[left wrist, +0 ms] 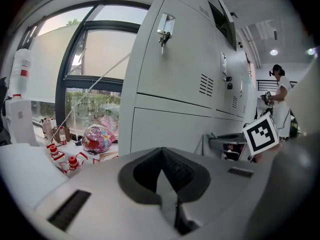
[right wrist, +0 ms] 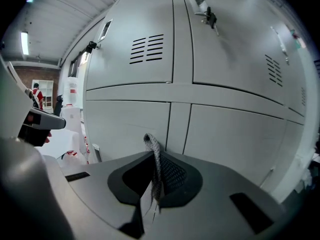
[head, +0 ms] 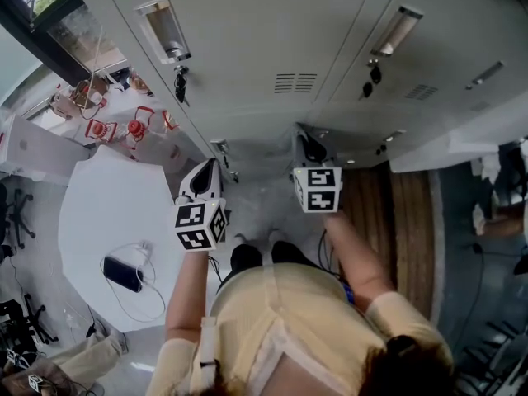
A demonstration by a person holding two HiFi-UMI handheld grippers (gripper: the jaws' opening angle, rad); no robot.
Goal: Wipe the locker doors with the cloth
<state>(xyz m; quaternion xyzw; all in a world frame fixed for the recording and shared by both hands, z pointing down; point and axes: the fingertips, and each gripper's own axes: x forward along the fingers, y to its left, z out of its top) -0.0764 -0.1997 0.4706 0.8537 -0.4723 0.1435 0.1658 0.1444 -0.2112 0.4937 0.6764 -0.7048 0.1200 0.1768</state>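
Grey locker doors [head: 272,40] fill the wall ahead; they also show in the left gripper view [left wrist: 170,74] and the right gripper view [right wrist: 150,74]. My right gripper [head: 308,143] is held low in front of them, short of the doors, shut on a thin grey mesh cloth [right wrist: 152,151]. The cloth stands up between the closed jaws of the right gripper [right wrist: 155,176]. My left gripper [head: 211,167] hovers beside it to the left, also apart from the lockers. Its jaws meet with nothing between them, as the left gripper [left wrist: 162,159] shows in its own view.
A white table [head: 99,213] with a dark device and cable [head: 124,273] stands at my left. Red items [head: 124,128] and a colourful helmet [left wrist: 97,138] sit on the window sill. Keys [head: 180,81] hang from a locker lock. Another person [left wrist: 279,96] stands far down the row.
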